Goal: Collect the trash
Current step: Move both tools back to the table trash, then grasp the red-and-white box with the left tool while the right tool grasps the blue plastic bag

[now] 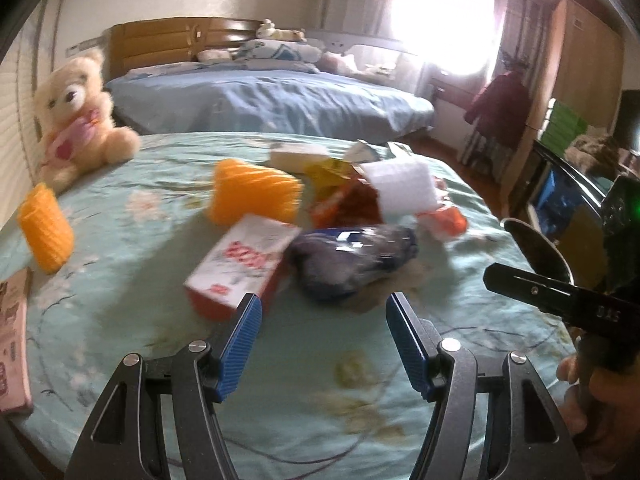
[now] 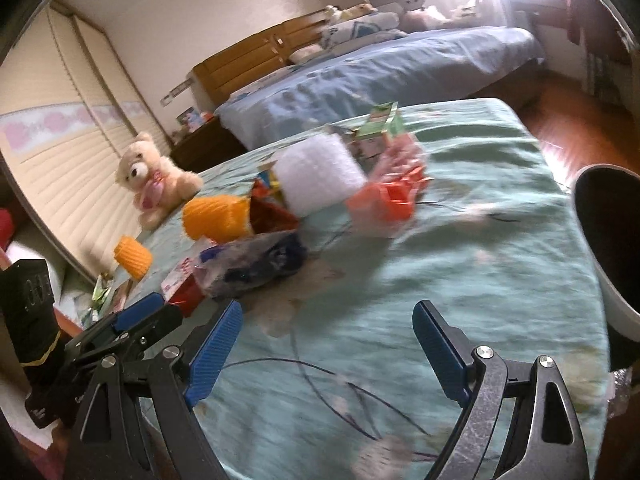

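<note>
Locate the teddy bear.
The teddy bear sits at the bed's far left edge beside the slatted wall, behind the small orange foam net.

A teddy bear [image 1: 78,114] sits on the floral bedspread [image 1: 132,300].

Both wrist cameras are looking forward and downward over the green bedspread [image 1: 120,240], close. Both are sharing the trash pile [image 2: 320,184] and teddy bear [image 1: 76,112].

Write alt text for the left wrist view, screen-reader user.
Open left gripper hovers empty over a green floral bedspread, facing a trash pile: red-and-white carton, dark plastic bag, orange foam nets. A teddy bear sits far left; the right gripper enters at the right edge.
</note>
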Action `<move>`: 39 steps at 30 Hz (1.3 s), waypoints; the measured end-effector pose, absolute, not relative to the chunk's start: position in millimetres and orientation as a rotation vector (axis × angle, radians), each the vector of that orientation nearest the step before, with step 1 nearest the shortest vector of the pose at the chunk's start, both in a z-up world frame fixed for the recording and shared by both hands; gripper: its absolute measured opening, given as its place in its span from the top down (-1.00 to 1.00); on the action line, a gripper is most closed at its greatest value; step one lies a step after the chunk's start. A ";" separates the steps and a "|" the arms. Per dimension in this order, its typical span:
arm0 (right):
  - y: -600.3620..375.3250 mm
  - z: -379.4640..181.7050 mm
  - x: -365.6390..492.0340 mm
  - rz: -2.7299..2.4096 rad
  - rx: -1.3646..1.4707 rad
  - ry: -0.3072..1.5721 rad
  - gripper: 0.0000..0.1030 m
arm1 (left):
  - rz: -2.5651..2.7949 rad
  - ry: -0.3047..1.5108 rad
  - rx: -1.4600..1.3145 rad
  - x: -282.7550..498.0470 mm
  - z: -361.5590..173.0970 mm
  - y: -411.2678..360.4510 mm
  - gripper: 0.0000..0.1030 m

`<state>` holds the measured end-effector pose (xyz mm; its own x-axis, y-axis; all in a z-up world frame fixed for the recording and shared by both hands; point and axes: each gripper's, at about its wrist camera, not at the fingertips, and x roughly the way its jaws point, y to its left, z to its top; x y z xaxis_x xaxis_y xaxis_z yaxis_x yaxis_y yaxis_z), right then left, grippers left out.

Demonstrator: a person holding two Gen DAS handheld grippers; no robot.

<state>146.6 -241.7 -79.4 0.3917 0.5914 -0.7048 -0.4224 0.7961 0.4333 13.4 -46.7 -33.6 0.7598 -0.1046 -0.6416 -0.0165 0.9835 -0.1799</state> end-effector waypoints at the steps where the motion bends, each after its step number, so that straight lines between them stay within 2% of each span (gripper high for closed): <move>1: -237.6 -80.9 147.9 0.661 0.196 0.979 -0.72 | -0.041 0.709 -0.183 13.6 -32.7 -44.4 -0.25; 21: -175.1 -101.9 184.5 0.794 0.159 1.044 -0.69 | -0.016 0.818 -0.224 63.9 -48.1 -5.0 -0.25; 23: -172.3 -108.2 189.4 0.797 0.172 1.064 -0.55 | -0.027 0.824 -0.240 68.7 -51.9 -3.7 -0.24; 25: -171.5 -109.3 191.3 0.818 0.201 1.065 -0.22 | -0.041 0.828 -0.250 72.7 -55.7 -2.2 -0.22; 26: -170.9 -108.8 191.2 0.830 0.211 1.065 -0.13 | -0.049 0.835 -0.254 73.9 -57.3 -2.0 -0.20; 27: -170.0 -108.4 190.6 0.832 0.207 1.066 -0.06 | -0.046 0.838 -0.252 75.0 -57.8 -1.8 -0.16; 28: -169.1 -107.5 189.4 0.835 0.206 1.060 0.18 | -0.044 0.840 -0.247 76.1 -58.1 -2.0 0.00; 34: -176.1 -104.3 178.3 0.843 0.222 1.046 0.40 | -0.036 0.825 -0.217 73.4 -56.4 -8.6 0.00; 35: -179.1 -103.9 176.2 0.841 0.226 1.043 0.48 | -0.037 0.818 -0.214 71.3 -55.7 -10.5 0.00; 36: -183.4 -102.9 174.4 0.833 0.229 1.042 0.70 | -0.031 0.812 -0.208 69.8 -55.0 -11.9 0.00; 39: -201.5 -100.4 169.4 0.812 0.255 1.040 0.71 | -0.064 0.799 -0.213 62.9 -51.7 -18.7 0.00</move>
<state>169.4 -201.5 -100.4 0.2533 0.7027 -0.6649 -0.4748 0.6891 0.5475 62.9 -18.7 -51.7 0.6966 -0.1373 -0.7042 -0.0233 0.9767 -0.2134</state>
